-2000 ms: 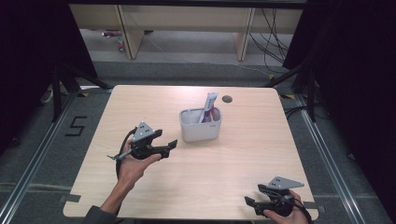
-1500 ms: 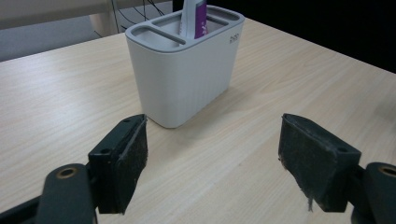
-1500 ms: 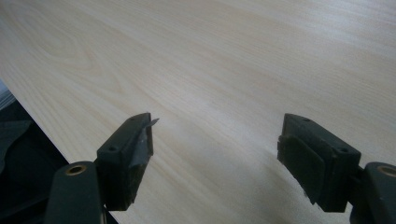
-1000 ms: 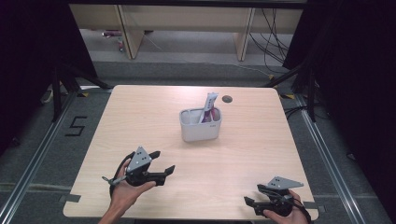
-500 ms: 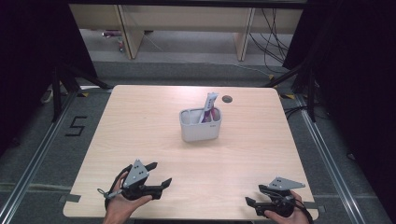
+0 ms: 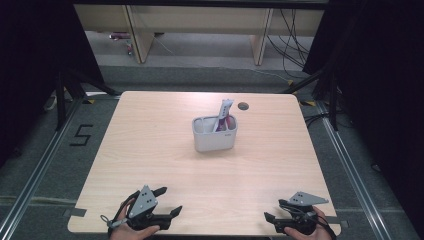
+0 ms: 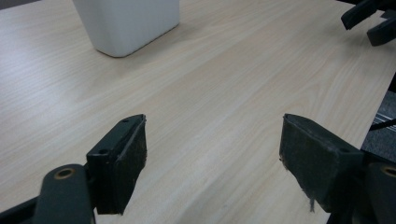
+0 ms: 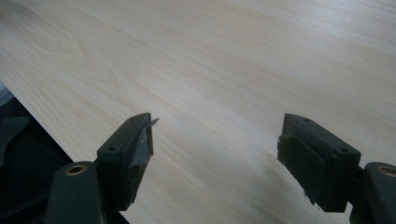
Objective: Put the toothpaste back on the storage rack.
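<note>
Withdrawing: the left tool [image 6: 166, 202] has been drawn back from the middle of the table [image 6: 150, 145] to its near edge over the last two seconds, and is now held low at the near left corner.
Left tool state: the jaws are spread wide in the left gripper view, with bare wood between the pads [image 7: 133, 154]; nothing is held.
Container: the white bin [image 6: 214, 134] is left standing at the table's centre, well apart from both tools; its lower wall is seen at the top of the left gripper view [image 7: 127, 22].
Contents: a white and pink tube [image 6: 223, 116] is leaned upright inside the bin, its tip above the rim.
Right tool: the right tool [image 6: 274, 221] has been kept at the near right corner throughout; its jaws are also wide apart and empty.
Meaning: with both tools parked and emptied, the placing of the tube is judged finished, and no further reach is suggested.
</note>
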`<state>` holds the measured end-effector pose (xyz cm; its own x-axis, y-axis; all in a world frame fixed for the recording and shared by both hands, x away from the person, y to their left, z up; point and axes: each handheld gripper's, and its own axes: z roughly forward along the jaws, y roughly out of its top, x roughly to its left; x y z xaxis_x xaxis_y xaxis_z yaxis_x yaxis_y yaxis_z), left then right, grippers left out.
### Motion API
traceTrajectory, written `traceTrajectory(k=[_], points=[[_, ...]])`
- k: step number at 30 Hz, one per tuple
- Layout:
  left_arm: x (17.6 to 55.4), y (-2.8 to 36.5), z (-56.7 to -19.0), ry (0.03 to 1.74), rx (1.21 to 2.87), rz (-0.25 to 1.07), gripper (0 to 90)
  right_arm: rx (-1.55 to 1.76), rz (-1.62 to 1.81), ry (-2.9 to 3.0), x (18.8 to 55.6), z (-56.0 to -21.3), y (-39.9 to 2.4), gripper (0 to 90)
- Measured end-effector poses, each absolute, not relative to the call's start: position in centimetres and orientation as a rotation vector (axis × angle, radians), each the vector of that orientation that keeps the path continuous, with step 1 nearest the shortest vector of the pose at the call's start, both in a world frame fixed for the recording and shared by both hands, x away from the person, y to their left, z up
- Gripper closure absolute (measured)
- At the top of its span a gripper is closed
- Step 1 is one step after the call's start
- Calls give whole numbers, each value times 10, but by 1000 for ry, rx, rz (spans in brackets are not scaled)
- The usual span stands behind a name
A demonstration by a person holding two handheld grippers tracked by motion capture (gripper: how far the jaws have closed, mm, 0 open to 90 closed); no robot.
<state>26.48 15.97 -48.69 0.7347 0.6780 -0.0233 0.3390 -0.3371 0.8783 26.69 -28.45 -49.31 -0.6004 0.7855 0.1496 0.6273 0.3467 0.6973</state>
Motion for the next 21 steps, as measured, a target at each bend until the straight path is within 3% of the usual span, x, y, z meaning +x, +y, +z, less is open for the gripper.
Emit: traceTrajectory(k=[21], points=[[248,165,-503,757,2030,395,226,1292,1089,2401,263,-493,-282,266]])
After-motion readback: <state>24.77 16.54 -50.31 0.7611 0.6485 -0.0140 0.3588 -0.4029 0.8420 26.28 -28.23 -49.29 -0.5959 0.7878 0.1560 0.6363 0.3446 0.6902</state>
